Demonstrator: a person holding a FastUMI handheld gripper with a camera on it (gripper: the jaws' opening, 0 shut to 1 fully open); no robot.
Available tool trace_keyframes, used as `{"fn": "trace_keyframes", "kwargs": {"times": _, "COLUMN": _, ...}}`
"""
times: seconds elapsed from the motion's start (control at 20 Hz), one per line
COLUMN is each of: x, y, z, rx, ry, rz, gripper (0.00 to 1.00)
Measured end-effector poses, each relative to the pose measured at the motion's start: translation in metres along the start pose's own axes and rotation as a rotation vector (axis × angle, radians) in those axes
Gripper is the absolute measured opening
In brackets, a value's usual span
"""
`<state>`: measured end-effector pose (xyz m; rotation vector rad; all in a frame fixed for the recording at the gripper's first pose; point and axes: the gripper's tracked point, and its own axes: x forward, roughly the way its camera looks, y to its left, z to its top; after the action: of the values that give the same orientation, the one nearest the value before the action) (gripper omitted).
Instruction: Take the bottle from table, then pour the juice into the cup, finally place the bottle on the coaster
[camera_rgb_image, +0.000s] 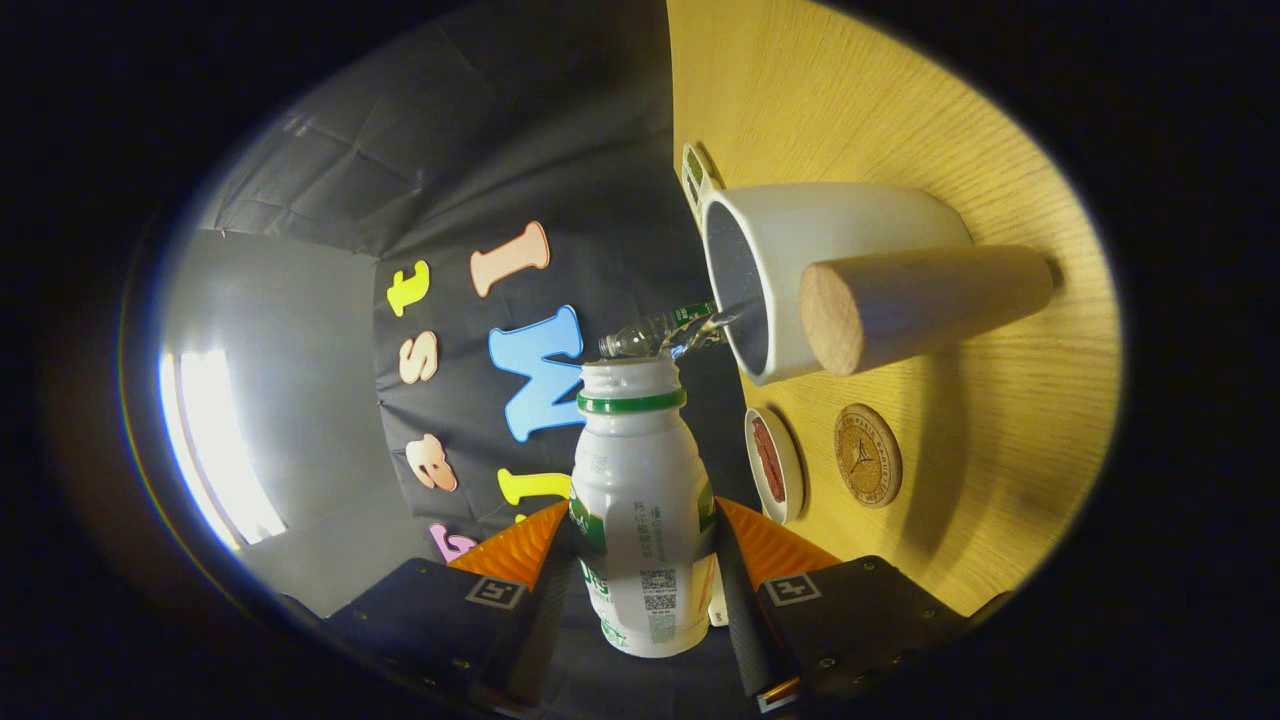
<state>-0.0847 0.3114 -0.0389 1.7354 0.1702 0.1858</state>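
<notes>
Gripper (640, 545) rolled sideways, both fingers (515, 548) clamped against bottle (640, 500) body.

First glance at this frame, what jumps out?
The white bottle, clamped between the gripper fingers, is tipped with its open neck toward the white cup just ahead, and a clear stream runs from its mouth into the cup. The cup has a thick wooden handle and stands on the yellow wooden table. Beside the cup lies a round cork coaster, nothing on it.
</notes>
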Motion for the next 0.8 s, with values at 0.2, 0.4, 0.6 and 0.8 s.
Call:
{"fn": "trace_keyframes", "kwargs": {"times": 0.2, "x": -0.0007, "y": 0.0016, "z": 0.0011, "rx": 0.01, "ry": -0.001, "rz": 0.004, "gripper": 0.71}}
{"fn": "trace_keyframes", "kwargs": {"times": 0.4, "x": 0.0004, "y": 0.0039, "z": 0.0013, "rx": 0.018, "ry": -0.006, "rz": 0.01, "gripper": 0.71}}
{"fn": "trace_keyframes", "kwargs": {"times": 0.6, "x": 0.0009, "y": 0.0063, "z": 0.0006, "rx": 0.027, "ry": -0.007, "rz": 0.015, "gripper": 0.71}}
{"fn": "trace_keyframes", "kwargs": {"times": 0.8, "x": 0.0012, "y": 0.0054, "z": -0.0001, "rx": 0.029, "ry": -0.004, "rz": 0.011, "gripper": 0.71}}
